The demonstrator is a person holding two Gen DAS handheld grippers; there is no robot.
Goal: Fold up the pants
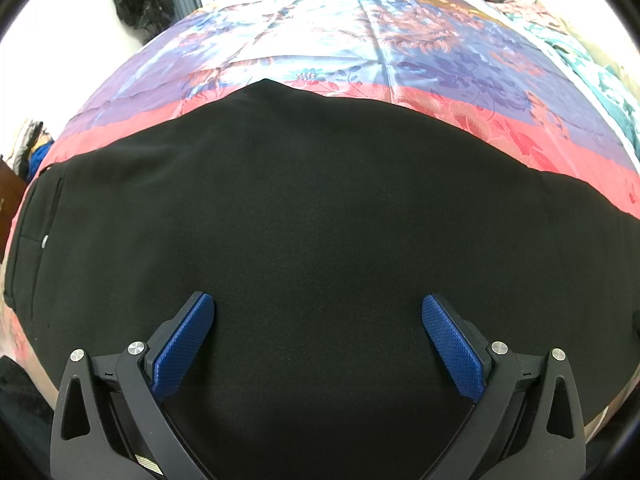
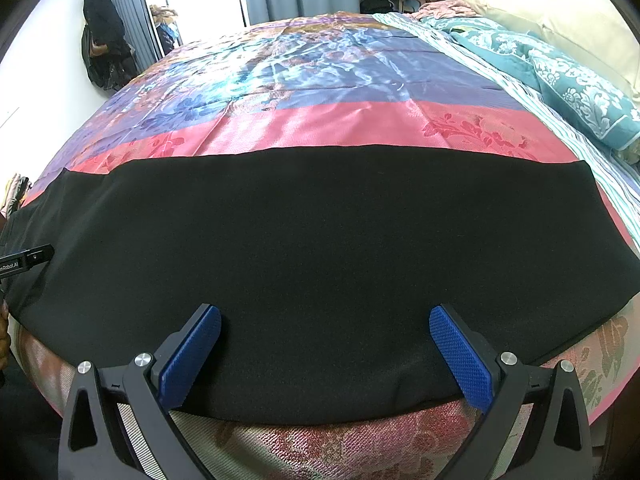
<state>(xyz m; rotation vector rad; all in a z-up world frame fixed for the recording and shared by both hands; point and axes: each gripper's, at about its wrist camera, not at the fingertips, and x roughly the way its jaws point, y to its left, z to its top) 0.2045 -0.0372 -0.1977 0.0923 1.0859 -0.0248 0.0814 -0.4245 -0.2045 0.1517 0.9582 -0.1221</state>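
Pants (image 1: 312, 216) of plain black cloth lie flat along the near side of a bed, on a glossy floral bedspread (image 1: 360, 52) banded in pink, purple and blue. At the far left of the left wrist view sits the waistband end (image 1: 30, 232), with a seam line and a small pale button; the cloth there runs almost to the bed's left edge, with a strip of pink cover showing beyond it. The far edge of the pants rises to a blunt peak just left of centre, then slopes down to the right. Past that edge the bedspread is bare all the way to the far side of the bed. The left gripper (image 1: 318, 312) hovers low over the dark cloth, its blue pads (image 1: 184, 344) spread wide with nothing between them.

The right wrist view shows what the left does not: the near edge of the pants (image 2: 320, 416), curving just short of the bed's front edge, and the squared right end (image 2: 624, 256), which stops beside a striped sheet (image 2: 568, 140). A teal patterned quilt (image 2: 568, 88) lies well apart, further right. The right gripper (image 2: 325, 324) is also spread wide and empty, straddling the near edge. A tip of the left tool (image 2: 28, 258) pokes in at this view's left rim.
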